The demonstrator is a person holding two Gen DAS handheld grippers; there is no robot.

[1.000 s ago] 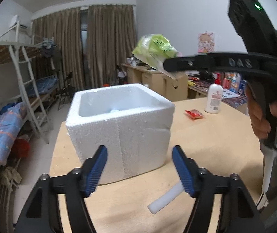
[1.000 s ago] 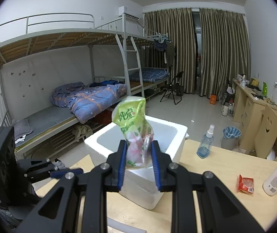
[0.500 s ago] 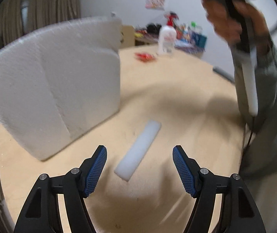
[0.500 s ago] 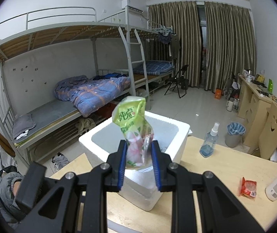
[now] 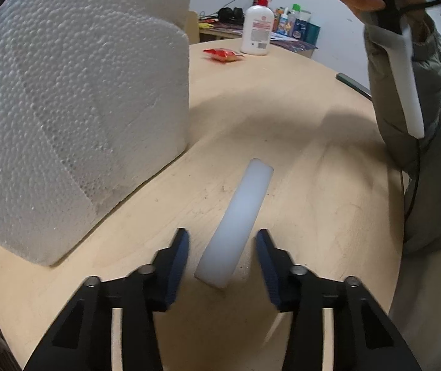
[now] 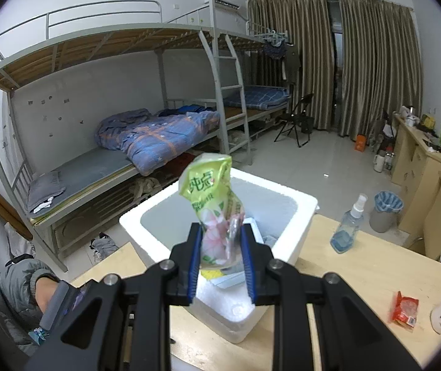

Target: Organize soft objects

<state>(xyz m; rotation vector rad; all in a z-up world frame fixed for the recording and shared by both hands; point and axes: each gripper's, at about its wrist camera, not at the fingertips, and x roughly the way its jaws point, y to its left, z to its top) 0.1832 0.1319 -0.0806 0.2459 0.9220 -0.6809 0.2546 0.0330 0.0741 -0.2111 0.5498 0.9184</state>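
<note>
A white foam strip lies flat on the wooden table, right of the white polystyrene box. My left gripper points down at the strip. Its jaws are closing with the strip's near end between them, and a gap still shows on each side. My right gripper is shut on a green snack bag, held upright in the air over the near edge of the open polystyrene box. Some flat items lie inside the box.
A red packet and a white lotion bottle sit at the table's far side. A blue spray bottle stands beyond the box. A person's hand and grey sleeve hang above the table on the right. Bunk beds stand behind.
My left gripper tipped down and dropped toward the foam strip, and its jaws narrowed around the strip's near end. My right gripper drifted a little nearer the box, still gripping the green bag.
</note>
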